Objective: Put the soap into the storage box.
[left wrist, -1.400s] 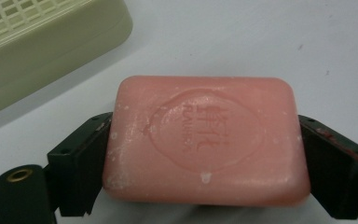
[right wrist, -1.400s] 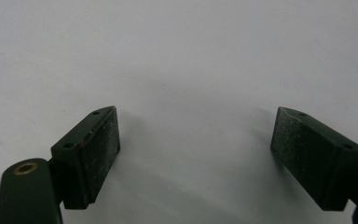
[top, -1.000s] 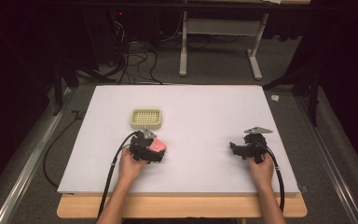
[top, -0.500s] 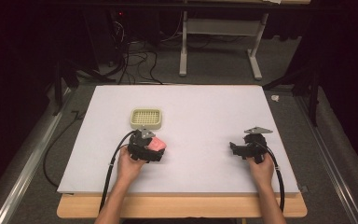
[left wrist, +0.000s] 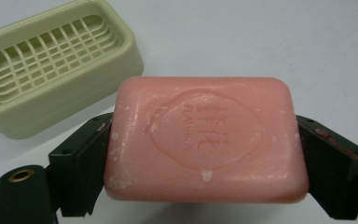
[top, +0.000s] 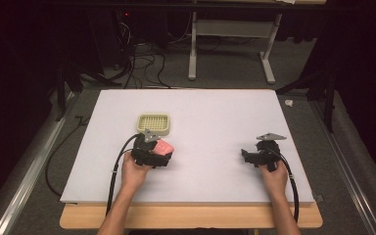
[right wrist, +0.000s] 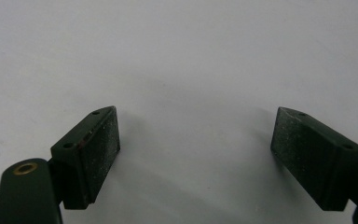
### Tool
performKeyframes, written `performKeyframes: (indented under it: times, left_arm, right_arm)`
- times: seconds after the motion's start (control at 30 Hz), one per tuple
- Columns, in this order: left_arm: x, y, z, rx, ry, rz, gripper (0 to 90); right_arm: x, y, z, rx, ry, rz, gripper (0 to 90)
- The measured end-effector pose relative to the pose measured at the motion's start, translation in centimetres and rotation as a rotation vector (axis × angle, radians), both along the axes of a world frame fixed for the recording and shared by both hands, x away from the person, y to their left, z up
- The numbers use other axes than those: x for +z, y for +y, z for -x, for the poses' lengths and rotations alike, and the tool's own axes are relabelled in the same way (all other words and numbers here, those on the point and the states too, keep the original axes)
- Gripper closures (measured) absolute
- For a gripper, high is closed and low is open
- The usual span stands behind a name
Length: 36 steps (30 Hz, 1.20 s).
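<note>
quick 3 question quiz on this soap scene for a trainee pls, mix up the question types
1. True or false: the left gripper is shut on the pink soap bar.
2. How do the right gripper's jaws stand? A) shut on a sponge B) open with nothing between them C) shut on the dish
3. In the high view, what lies just beyond the soap, apart from it, on the white board?

Key
1. True: both pads press on its ends.
2. B.
3. The pale green soap dish, with nothing on its slatted insert.

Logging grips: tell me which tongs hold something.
The left tongs, clamped on the pink soap beside the soap dish; the right tongs gape over bare table.
</note>
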State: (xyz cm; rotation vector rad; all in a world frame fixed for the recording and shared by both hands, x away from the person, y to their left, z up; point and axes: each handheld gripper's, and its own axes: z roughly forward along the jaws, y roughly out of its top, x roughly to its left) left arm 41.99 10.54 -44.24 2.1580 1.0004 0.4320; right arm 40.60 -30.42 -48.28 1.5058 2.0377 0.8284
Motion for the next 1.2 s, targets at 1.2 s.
performKeyframes:
  times: [1.2]
  left_arm:
    - [3.8,0.3,-3.7,0.118,0.009,0.038,13.8]
  right_arm:
    - [0.0,0.0,0.0,0.007,0.0,0.004,16.1]
